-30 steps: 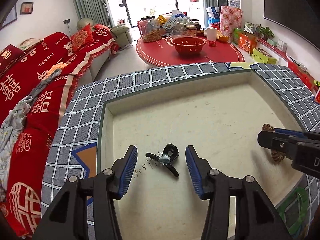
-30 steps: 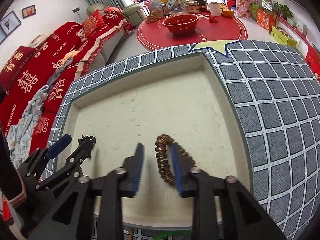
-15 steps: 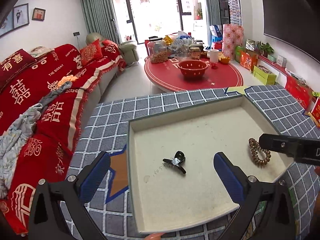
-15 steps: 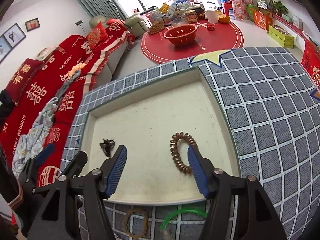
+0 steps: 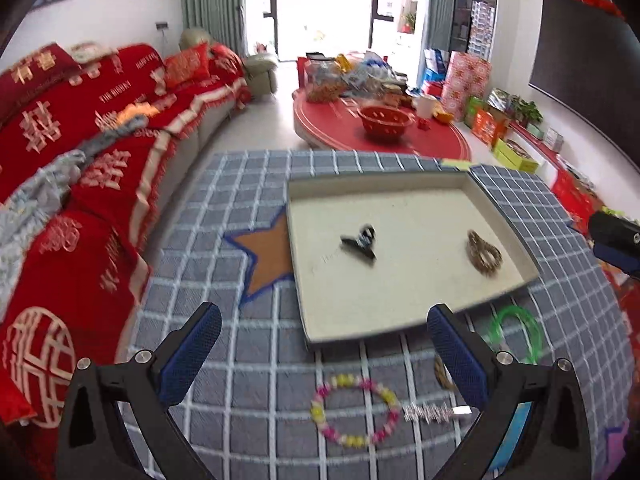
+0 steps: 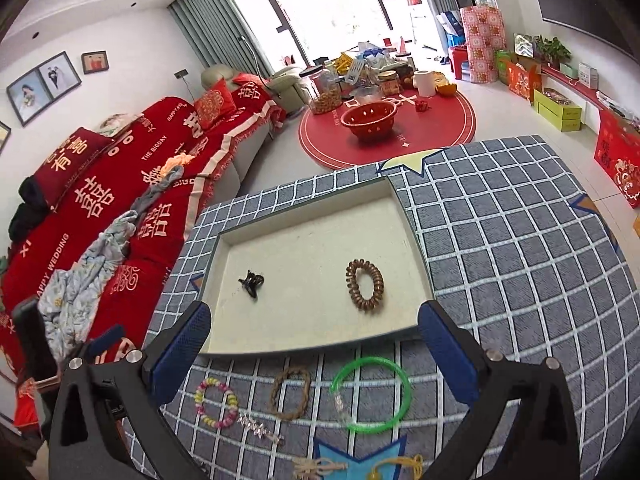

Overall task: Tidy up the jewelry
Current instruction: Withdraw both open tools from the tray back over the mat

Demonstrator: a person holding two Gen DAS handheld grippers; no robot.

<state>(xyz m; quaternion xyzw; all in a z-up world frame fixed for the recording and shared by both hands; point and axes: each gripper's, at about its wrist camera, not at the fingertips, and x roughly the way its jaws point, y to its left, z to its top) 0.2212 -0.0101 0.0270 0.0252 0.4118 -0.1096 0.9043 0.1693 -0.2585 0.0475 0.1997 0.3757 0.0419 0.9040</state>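
A shallow cream tray (image 6: 424, 256) (image 5: 304, 320) lies on the grey checked table. In it lie a black hair claw (image 6: 251, 282) (image 5: 360, 242) and a brown spiral hair tie (image 6: 364, 286) (image 5: 484, 254). In front of the tray lie a pink-yellow bead bracelet (image 6: 216, 402) (image 5: 356, 410), a silver hair clip (image 6: 260, 428) (image 5: 430, 413), a brown braided ring (image 6: 291, 393), and a green bangle (image 6: 371, 394) (image 5: 516, 332). My left gripper (image 5: 324, 356) and right gripper (image 6: 312, 348) are open and empty, held above the table's near side.
Tasselled trinkets (image 6: 320, 468) lie at the table's front edge. A red sofa (image 6: 100, 200) runs along the left. A round red table (image 6: 388, 128) with a red basket and jars stands beyond.
Both grippers opened, let go of the hair claw and the spiral tie in the tray, and pulled back and up. The jewelry in front of the tray has come into view.
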